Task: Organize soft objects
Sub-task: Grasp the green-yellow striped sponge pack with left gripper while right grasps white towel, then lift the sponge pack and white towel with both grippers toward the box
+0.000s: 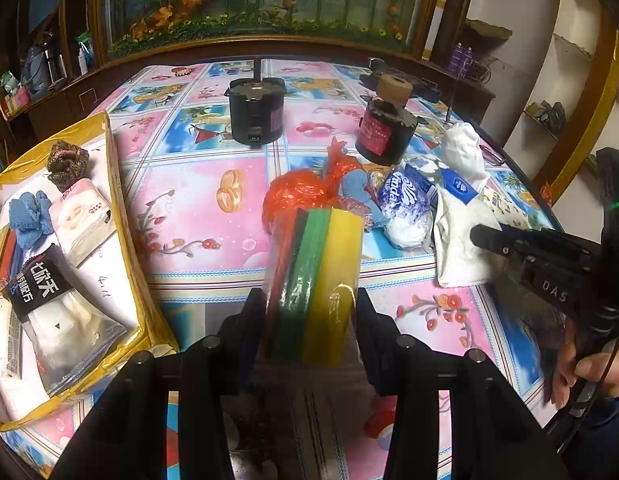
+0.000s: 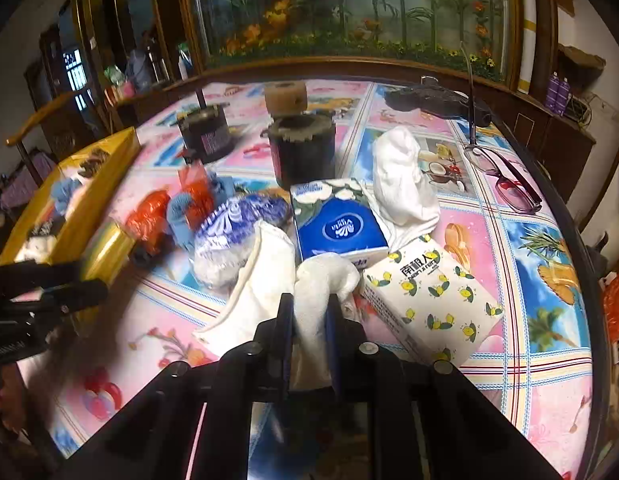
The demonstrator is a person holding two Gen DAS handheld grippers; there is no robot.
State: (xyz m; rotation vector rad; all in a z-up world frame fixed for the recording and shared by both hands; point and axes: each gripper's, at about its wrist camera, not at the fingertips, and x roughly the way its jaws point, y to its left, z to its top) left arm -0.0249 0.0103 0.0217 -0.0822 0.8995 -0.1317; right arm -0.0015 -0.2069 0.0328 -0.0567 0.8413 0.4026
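The left gripper (image 1: 309,300) is closed on a pack of sponges (image 1: 315,276). The pack is red, green and yellow, wrapped in clear plastic, and it sticks out between the jaws above the near edge of the table (image 1: 197,200).

The right gripper (image 2: 309,312) is closed on a white cloth (image 2: 321,280), which is squeezed between the jaws near the middle of the table.

Just beside that cloth lie a blue tissue pack (image 2: 337,228), a white tissue pack with lemons (image 2: 433,300) and a white sock (image 2: 253,284). Another white sock (image 2: 401,184) lies behind the blue pack. A blue and white bag (image 2: 233,236) and an orange bag (image 1: 305,188) lie more to the left.

A yellow box (image 1: 137,264) sits at the left edge of the table. Inside it are a blue cloth (image 1: 29,216), a pink tissue pack (image 1: 83,216) and a bag with a black label (image 1: 45,284).

Two black pots (image 1: 255,114) stand toward the far edge. Glasses (image 2: 505,180) lie near the right edge.
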